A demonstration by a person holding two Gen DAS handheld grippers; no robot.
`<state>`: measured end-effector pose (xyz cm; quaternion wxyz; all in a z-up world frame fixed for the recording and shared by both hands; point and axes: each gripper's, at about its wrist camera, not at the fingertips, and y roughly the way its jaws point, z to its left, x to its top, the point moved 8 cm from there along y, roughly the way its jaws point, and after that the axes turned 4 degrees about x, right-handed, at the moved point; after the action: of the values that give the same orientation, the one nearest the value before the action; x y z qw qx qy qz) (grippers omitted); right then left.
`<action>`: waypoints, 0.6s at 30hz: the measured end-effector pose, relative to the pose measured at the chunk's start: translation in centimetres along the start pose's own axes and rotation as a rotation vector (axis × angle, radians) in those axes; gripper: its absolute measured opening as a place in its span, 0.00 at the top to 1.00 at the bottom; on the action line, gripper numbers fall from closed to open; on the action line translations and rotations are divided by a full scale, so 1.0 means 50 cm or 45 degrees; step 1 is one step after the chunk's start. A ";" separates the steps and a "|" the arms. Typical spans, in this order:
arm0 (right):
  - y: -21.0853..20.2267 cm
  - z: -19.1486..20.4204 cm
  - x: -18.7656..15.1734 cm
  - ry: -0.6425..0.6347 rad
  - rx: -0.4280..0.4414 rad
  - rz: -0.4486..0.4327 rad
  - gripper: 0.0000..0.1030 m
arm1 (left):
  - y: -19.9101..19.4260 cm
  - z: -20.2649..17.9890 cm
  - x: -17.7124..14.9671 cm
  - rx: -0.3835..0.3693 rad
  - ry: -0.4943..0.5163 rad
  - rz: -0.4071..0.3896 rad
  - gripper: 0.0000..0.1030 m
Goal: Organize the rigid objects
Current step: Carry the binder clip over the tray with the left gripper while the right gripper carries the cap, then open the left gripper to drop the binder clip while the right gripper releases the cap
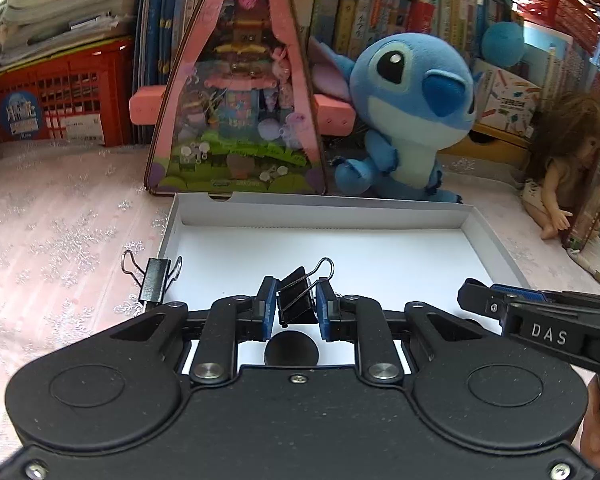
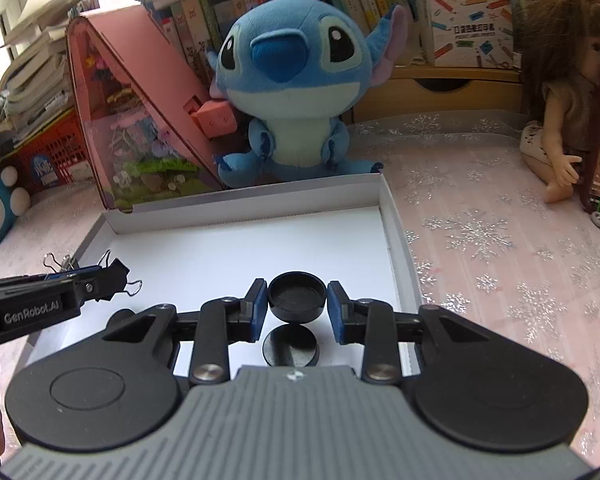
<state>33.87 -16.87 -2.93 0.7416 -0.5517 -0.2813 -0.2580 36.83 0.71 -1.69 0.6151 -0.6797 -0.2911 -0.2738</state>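
My left gripper (image 1: 296, 300) is shut on a black binder clip (image 1: 298, 300) and holds it over the white shallow box (image 1: 320, 210). A second black binder clip (image 1: 154, 278) sits on the box's left rim. A round black cap (image 1: 291, 350) lies on the box floor below the left gripper. In the right wrist view my right gripper (image 2: 298, 300) holds a round black cap (image 2: 297, 296) between its fingers above the box (image 2: 392, 216), and another cap (image 2: 291, 348) lies beneath it. The left gripper (image 2: 112, 280) shows at the left there.
A pink triangular toy box (image 1: 236, 92) and a blue Stitch plush (image 1: 408, 116) stand behind the white box. A doll (image 1: 560, 168) sits at the right, a red crate (image 1: 56, 100) at the left. The table has a pink snowflake cloth (image 2: 500, 240).
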 end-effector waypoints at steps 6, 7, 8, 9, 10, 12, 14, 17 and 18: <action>0.021 -0.002 -0.002 -0.007 -0.012 0.013 0.63 | 0.028 0.002 -0.006 0.020 -0.008 0.022 0.81; 0.024 -0.002 -0.003 -0.009 -0.013 0.016 0.63 | 0.031 0.002 -0.006 0.026 -0.004 0.021 0.81; 0.026 -0.003 -0.004 -0.012 -0.016 0.017 0.63 | 0.035 0.002 -0.006 0.030 -0.003 0.021 0.81; 0.028 -0.003 -0.005 -0.015 -0.018 0.019 0.63 | 0.038 0.002 -0.006 0.031 -0.004 0.023 0.81; 0.031 -0.003 -0.006 -0.020 -0.020 0.021 0.63 | 0.042 0.003 -0.006 0.031 -0.005 0.026 0.81; 0.036 -0.003 -0.009 -0.029 -0.020 0.031 0.63 | 0.049 0.005 -0.008 0.037 -0.003 0.038 0.81; 0.040 -0.001 -0.012 -0.039 -0.022 0.037 0.63 | 0.054 0.007 -0.011 0.047 -0.003 0.045 0.81; 0.041 0.003 -0.015 -0.078 -0.039 0.032 0.64 | 0.054 0.006 -0.013 0.053 0.007 0.035 0.81; 0.042 0.004 -0.015 -0.087 -0.044 0.032 0.64 | 0.054 0.005 -0.014 0.056 0.011 0.034 0.81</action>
<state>34.79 -16.07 -4.83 0.7252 -0.5762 -0.2952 -0.2345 38.36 0.71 -4.05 0.6346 -0.6688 -0.2852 -0.2620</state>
